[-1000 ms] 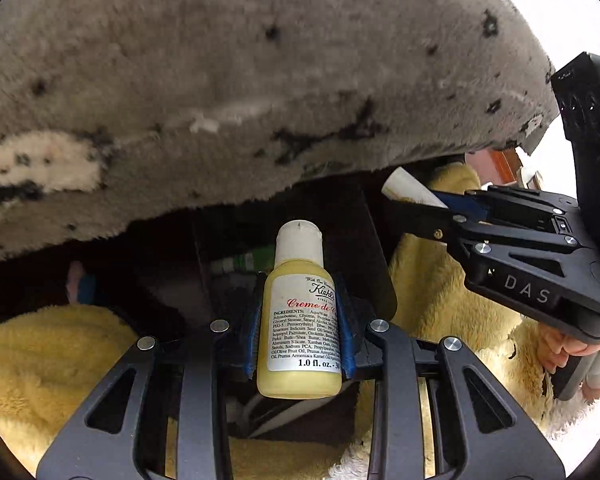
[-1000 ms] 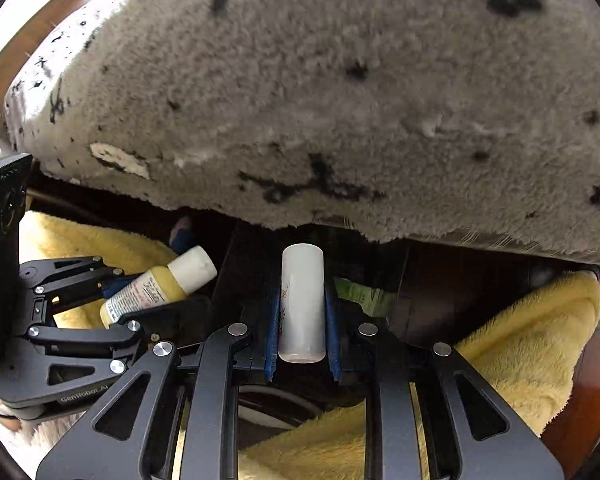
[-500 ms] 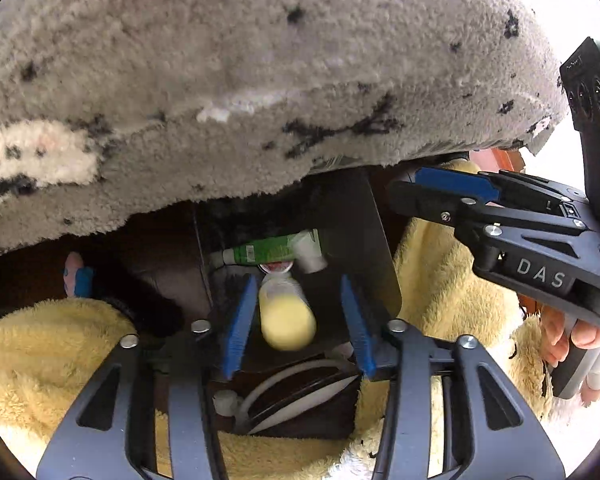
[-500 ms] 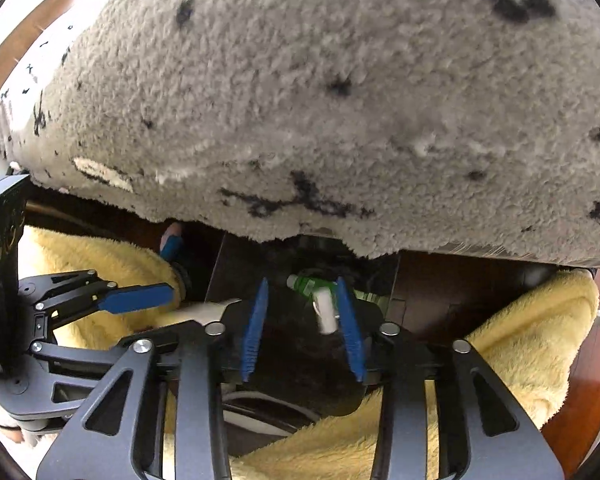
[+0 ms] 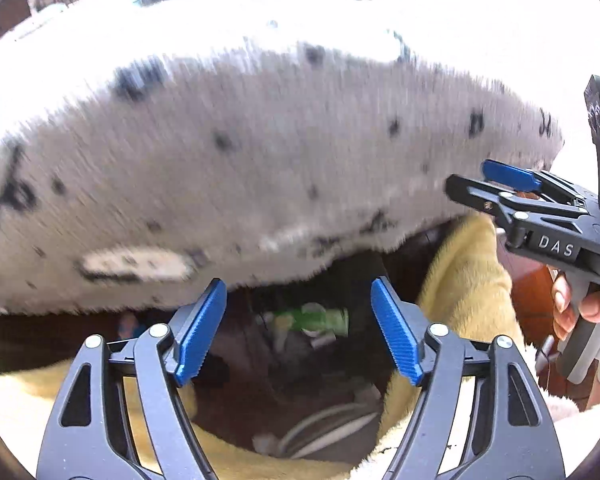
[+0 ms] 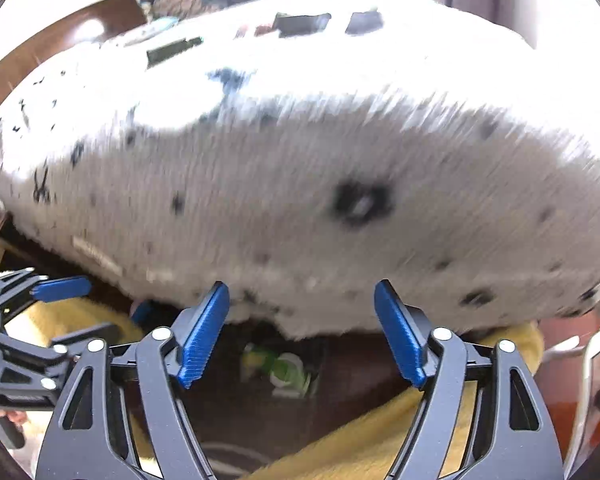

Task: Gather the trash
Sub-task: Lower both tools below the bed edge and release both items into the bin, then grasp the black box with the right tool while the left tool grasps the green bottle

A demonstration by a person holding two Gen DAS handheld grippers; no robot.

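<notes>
The trash [image 5: 312,320] lay in a dark bin [image 5: 364,272], low in the gap between the blue pads of both grippers. It showed as a blurred cluster: a green tube-like piece with a pale yellow end at its left and small white pieces just beside and below it. From the right wrist view the same pile [image 6: 278,368] read as a smear of green, yellow and white, with a round whitish cap shape near its middle; finer detail could not be told.

The bin sat under the overhanging edge of a shaggy grey-white blanket [image 5: 260,168] speckled with black marks. A yellow fleece towel [image 5: 468,280] lay bunched around the bin on both sides.

The left gripper [image 5: 298,334] hovered above the bin with its jaws spread wide and nothing between them. The right gripper [image 6: 302,334] was likewise spread wide and empty, poised over the same opening. In the left wrist view the right gripper appeared at the right edge, its handle held by the person's hand [image 5: 580,316]. White cords [image 5: 324,428] lay coiled below the bin.
</notes>
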